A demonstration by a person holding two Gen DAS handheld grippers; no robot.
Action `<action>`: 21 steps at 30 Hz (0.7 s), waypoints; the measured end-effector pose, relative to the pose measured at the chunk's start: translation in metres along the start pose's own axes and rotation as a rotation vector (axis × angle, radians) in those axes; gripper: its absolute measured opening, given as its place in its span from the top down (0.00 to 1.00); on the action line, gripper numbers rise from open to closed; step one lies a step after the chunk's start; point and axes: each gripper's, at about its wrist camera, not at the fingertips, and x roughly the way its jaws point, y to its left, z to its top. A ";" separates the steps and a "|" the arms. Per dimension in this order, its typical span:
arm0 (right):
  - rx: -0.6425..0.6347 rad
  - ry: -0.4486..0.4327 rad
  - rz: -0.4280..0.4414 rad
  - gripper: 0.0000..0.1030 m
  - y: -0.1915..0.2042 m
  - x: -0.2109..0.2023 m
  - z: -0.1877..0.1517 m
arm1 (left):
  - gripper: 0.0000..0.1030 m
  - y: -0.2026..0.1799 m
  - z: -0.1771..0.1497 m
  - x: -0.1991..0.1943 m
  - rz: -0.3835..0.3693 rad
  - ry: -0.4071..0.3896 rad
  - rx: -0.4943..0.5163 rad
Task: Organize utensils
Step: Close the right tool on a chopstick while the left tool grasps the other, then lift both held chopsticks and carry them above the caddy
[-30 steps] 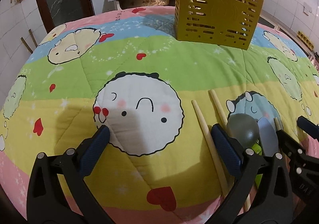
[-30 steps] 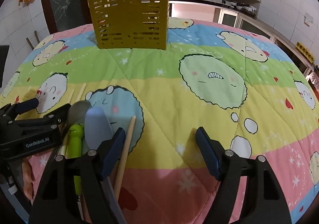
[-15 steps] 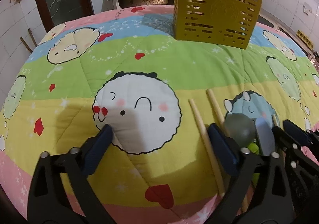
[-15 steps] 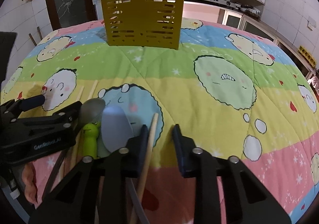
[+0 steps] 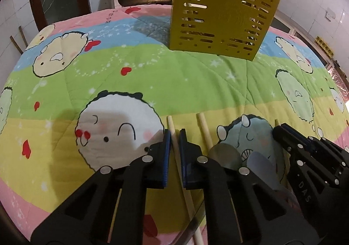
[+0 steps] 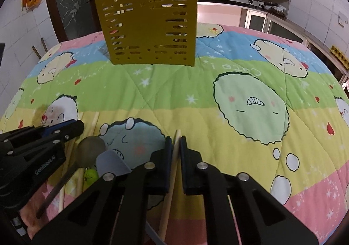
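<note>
A: Where's the holder from the tongs?
B: Yellow holder point(image 5: 222, 20) straight ahead, far side of the surface point(image 5: 152, 75). Left tongs point(image 5: 174, 136) clamped on a chopstick point(image 5: 172, 127), right tongs point(image 6: 176, 140) clamped on another chopstick point(image 6: 177, 133); both sticks point toward it.
A: Which is nearer? Counts?
B: About equal. Three chopsticks I can count, maybe more hidden; one spoon point(image 6: 91, 149), one spatula point(image 6: 111, 163).

Dim, warm indoor light; soft shadows at lower frame; strong fisheye bending, dark vignetted corners; slight blur at edges.
</note>
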 end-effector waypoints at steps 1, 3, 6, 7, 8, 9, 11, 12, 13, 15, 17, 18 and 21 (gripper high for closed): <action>0.005 -0.003 0.002 0.93 -0.002 0.000 0.000 | 0.93 0.001 0.000 0.000 -0.004 -0.004 -0.004; 0.016 -0.010 0.004 0.93 -0.005 -0.002 0.000 | 0.93 0.003 0.000 0.000 -0.014 -0.009 -0.013; 0.027 -0.019 0.007 0.93 -0.010 -0.004 0.003 | 0.93 0.004 0.001 -0.003 -0.013 -0.019 -0.018; 0.029 -0.023 0.006 0.93 -0.011 -0.005 0.003 | 0.94 0.004 0.002 -0.004 -0.006 -0.027 -0.016; 0.032 -0.031 0.006 0.93 -0.012 -0.007 0.004 | 0.94 0.004 0.003 -0.006 0.000 -0.037 -0.015; 0.036 -0.041 0.006 0.93 -0.014 -0.010 0.006 | 0.94 0.004 0.004 -0.008 0.003 -0.047 -0.014; 0.042 -0.057 0.008 0.93 -0.016 -0.014 0.009 | 0.94 0.004 0.006 -0.014 0.005 -0.068 -0.014; 0.044 -0.064 0.008 0.93 -0.017 -0.016 0.010 | 0.95 0.005 0.007 -0.017 0.007 -0.080 -0.014; 0.046 -0.074 0.009 0.93 -0.018 -0.019 0.012 | 0.95 0.005 0.008 -0.021 0.010 -0.092 -0.015; 0.047 -0.105 0.011 0.94 -0.020 -0.027 0.017 | 0.95 0.005 0.011 -0.028 0.013 -0.113 -0.015; 0.046 -0.138 0.010 0.94 -0.021 -0.035 0.021 | 0.95 0.004 0.014 -0.038 0.017 -0.145 -0.009; 0.049 -0.151 0.012 0.94 -0.022 -0.039 0.024 | 0.95 0.003 0.015 -0.043 0.021 -0.163 -0.005; 0.056 -0.194 0.030 0.94 -0.024 -0.051 0.031 | 0.96 0.001 0.018 -0.057 0.038 -0.214 0.009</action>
